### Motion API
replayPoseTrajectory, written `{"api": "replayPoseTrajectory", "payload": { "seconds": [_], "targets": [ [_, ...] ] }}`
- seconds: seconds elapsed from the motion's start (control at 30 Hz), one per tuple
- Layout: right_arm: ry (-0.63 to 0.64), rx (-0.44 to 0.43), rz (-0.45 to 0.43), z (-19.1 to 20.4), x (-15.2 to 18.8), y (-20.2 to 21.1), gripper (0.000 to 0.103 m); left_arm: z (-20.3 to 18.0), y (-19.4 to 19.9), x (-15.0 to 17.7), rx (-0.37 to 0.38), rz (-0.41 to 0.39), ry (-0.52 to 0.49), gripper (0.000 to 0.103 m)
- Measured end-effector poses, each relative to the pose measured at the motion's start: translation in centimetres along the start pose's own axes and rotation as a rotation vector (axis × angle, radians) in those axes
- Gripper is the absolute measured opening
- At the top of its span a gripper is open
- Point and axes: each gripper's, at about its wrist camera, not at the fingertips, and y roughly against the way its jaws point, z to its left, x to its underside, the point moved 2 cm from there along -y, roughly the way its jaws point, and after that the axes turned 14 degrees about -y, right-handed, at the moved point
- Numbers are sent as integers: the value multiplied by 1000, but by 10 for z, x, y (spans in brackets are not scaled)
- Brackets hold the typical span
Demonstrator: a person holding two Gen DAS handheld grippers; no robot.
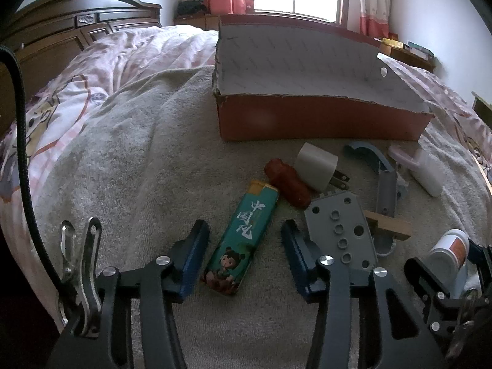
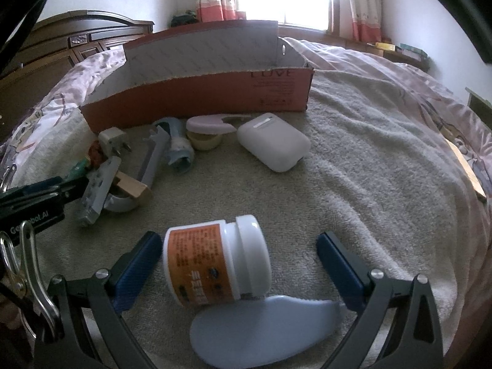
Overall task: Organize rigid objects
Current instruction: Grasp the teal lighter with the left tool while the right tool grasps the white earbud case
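Left tongs (image 1: 244,256) spread, pointing down at the bed; green lighter (image 1: 238,240) lies flat on the grey towel (image 1: 147,166) between the blue pads (image 1: 192,255), no pad touching it. The right-hand pad sits just beside the grey perforated plate (image 1: 339,230).

Right tongs (image 2: 240,264) spread as wide as they go; white jar with orange label (image 2: 212,261) lies on its side between the pads, cap pointing away. Left pad is right at the jar's base, can't tell if it touches; right pad well clear. Pale blue flat piece (image 2: 264,329) lies just in front of the jar, under the tongs.

Red cardboard box (image 1: 319,120) sits open on the towel behind all the clutter; nothing visible inside from these angles.

Clutter in front of the box, left to right:
- red-brown lumpy item (image 1: 287,183), touching the lighter's top end
- white plug adapter (image 1: 316,166), prongs toward the right
- grey-blue bracket (image 1: 384,184) over a wooden block (image 1: 390,224)
- blue tube piece (image 2: 180,147)
- pink-lidded small pot (image 2: 206,132)
- white earbud case (image 2: 272,141), rightmost, apart from the rest

Left tongs show at the left edge of the right wrist view, beside the plate.
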Motion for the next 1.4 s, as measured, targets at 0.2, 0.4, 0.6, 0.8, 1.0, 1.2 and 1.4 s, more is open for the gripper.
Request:
{"api": "replayPoseTrajectory", "payload": {
  "seconds": [0.2, 0.4, 0.6, 0.8, 1.0, 1.2, 1.4],
  "targets": [
    [13, -26, 37, 0, -6, 1, 102, 0, 0, 1, 6, -8, 2, 50],
    [39, -36, 30, -8, -25, 6, 100, -1, 0, 1, 7, -14, 2, 50],
    [113, -10, -14, -14, -55, 4, 99, 0, 0, 1, 8, -15, 2, 50],
    [176, -35, 0, -12, -70, -7, 95, 0, 0, 1, 8, -15, 2, 50],
    [178, -46, 51, -16, -76, -27, 79, 0, 0, 1, 8, -15, 3, 50],
    [103, -73, 98, -28, -77, -34, 52, 0, 0, 1, 8, -15, 3, 50],
    [112, -85, 125, -22, -64, -28, 53, 0, 0, 1, 7, -15, 3, 50]
  ]
}}
